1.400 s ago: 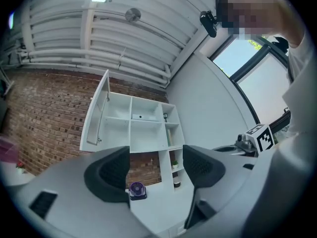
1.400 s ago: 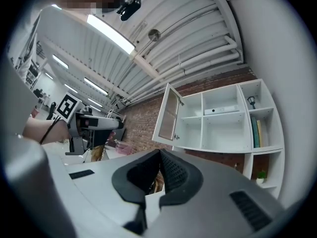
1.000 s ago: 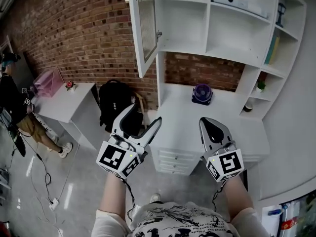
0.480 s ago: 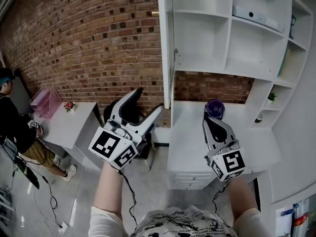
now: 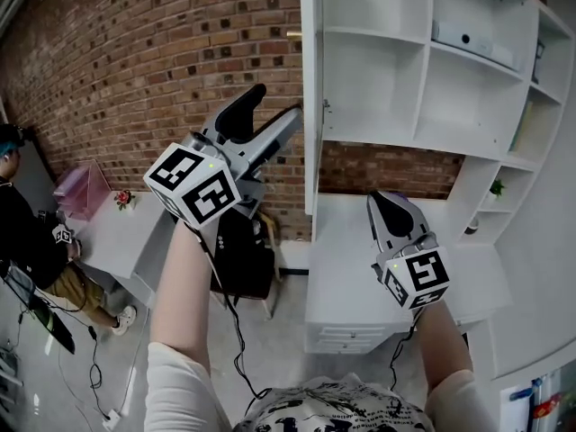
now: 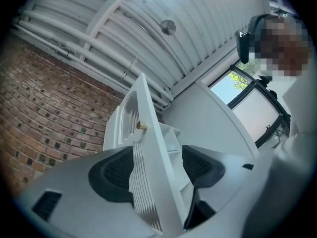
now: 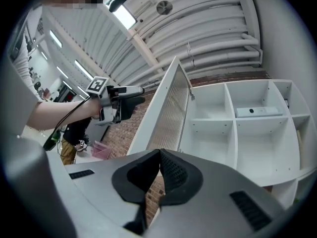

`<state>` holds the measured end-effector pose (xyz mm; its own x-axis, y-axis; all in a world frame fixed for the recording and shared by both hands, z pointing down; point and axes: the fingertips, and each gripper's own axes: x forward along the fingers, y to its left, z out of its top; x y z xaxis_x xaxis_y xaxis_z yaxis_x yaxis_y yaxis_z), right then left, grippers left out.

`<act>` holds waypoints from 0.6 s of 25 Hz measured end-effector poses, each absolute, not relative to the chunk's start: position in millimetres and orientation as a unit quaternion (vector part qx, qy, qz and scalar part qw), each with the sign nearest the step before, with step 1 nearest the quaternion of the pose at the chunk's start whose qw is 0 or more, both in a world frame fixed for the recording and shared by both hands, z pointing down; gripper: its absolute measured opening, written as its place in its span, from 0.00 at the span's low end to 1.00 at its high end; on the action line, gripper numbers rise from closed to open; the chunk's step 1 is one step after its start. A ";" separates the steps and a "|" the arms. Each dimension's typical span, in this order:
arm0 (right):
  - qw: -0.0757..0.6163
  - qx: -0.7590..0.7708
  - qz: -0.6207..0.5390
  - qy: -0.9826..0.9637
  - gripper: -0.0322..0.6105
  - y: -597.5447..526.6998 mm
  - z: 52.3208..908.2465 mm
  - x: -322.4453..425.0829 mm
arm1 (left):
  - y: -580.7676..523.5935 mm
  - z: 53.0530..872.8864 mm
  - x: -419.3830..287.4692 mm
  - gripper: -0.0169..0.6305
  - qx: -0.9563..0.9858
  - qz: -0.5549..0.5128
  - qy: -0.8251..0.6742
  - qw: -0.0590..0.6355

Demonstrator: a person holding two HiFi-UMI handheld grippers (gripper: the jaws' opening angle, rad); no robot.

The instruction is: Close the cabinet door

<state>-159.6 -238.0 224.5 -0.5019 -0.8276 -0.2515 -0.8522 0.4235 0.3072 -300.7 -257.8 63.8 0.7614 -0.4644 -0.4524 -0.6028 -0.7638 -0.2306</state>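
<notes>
Brick wall (image 5: 135, 61) forms the background; a white cabinet (image 5: 378, 88) with open shelves stands against it above a white desk (image 5: 342, 241).

Door (image 5: 310, 79): open, swung out from the cabinet's left side, and edge-on to the head view. A small brass knob (image 6: 141, 126) sits on its ribbed face.

Left gripper (image 5: 274, 106): raised, with its tips just beside the door's free edge. Its jaws are spread. In the left gripper view the door edge stands between the two dark pads (image 6: 111, 172), with a clear gap on the right-hand side. Contact on the other side cannot be determined.

Right gripper (image 5: 385, 207): held lower, over the desk and well apart from the door. Its jaws are pressed together with nothing between them. The right gripper view looks up at the open door and the shelves.

A person (image 5: 27, 232) stands at far left beside a second white table (image 5: 126, 223).
</notes>
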 end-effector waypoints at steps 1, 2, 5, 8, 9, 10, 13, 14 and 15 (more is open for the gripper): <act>0.029 -0.499 0.203 0.842 0.07 -243.8 217.6 -160.6 | -265.0 53.9 -299.2 0.52 -0.922 0.189 0.285 0.181; 0.028 -0.501 0.204 0.841 0.07 -249.0 211.3 -161.5 | -271.6 44.5 -298.0 0.51 -0.924 0.190 0.281 0.177; 0.021 -0.509 0.202 0.837 0.07 -261.2 197.4 -164.9 | -286.8 20.2 -296.5 0.47 -0.929 0.201 0.267 0.159; 0.017 -0.508 0.208 0.835 0.07 -270.0 189.3 -171.4 | -299.6 0.5 -297.9 0.47 -0.935 0.221 0.242 0.134; 0.019 -0.507 0.210 0.836 0.07 -272.7 187.3 -172.7 | -303.6 -6.4 -298.6 0.47 -0.937 0.230 0.232 0.125; 0.020 -0.507 0.211 0.836 0.07 -275.1 186.1 -172.8 | -307.1 -13.6 -299.0 0.47 -0.938 0.240 0.222 0.117; 0.024 -0.508 0.202 0.837 0.07 -281.4 189.2 -165.0 | -317.2 -26.9 -294.6 0.40 -0.942 0.260 0.193 0.086; 0.025 -0.509 0.197 0.838 0.07 -283.7 192.1 -161.2 | -319.9 -28.3 -290.2 0.40 -0.945 0.262 0.179 0.074; 0.026 -0.510 0.191 0.838 0.07 -285.9 194.9 -158.1 | -322.0 -28.7 -285.3 0.40 -0.948 0.262 0.167 0.063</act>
<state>-158.1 -285.9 194.9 -0.4789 -0.8449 -0.2383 -0.8647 0.4071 0.2944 -285.3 -322.0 -28.7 0.8073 -0.2828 -0.5180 -0.3490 -0.9366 -0.0326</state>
